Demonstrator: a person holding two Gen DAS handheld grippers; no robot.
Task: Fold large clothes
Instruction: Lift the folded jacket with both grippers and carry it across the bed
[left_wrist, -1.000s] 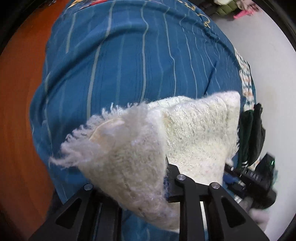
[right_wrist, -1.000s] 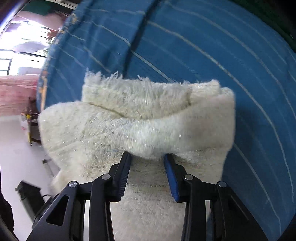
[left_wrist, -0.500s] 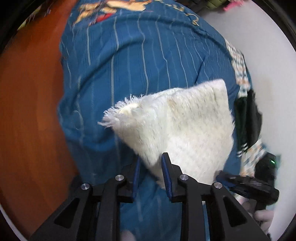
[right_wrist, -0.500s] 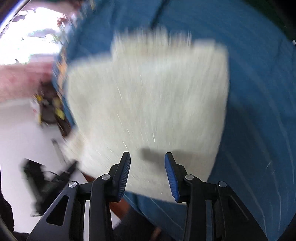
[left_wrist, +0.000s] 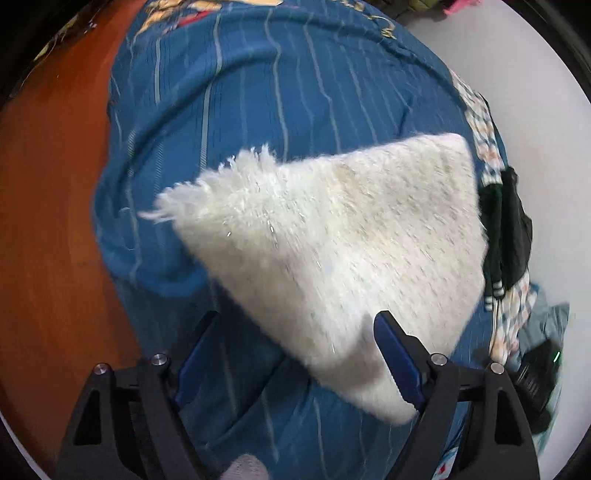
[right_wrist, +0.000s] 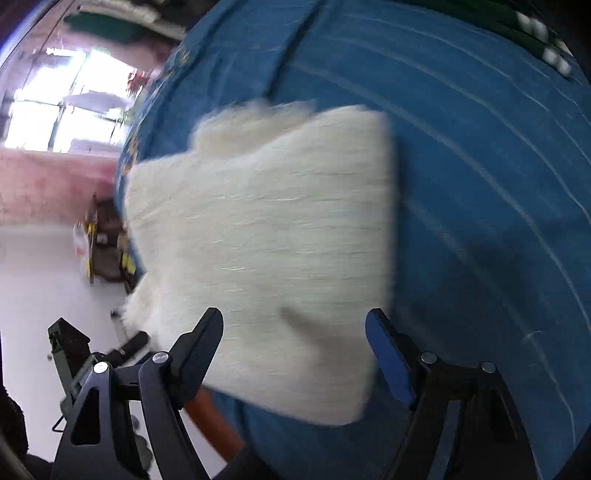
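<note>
On a blue striped sheet (left_wrist: 295, 92), a folded white fuzzy garment (left_wrist: 332, 240) is laid flat, while left gripper (left_wrist: 291, 349) and right gripper (right_wrist: 293, 347) are held above it, jaws apart, apparently having released it.

Bedding, floor and clutter around the work spot

A blue striped bedsheet (left_wrist: 258, 96) covers the surface, over an orange-brown wooden edge (left_wrist: 48, 184) at left. Dark green and black clothes (left_wrist: 506, 236) lie at its right side, beside pale floor (left_wrist: 535, 74). A bright window (right_wrist: 62, 110) shows far left in the right wrist view.
</note>
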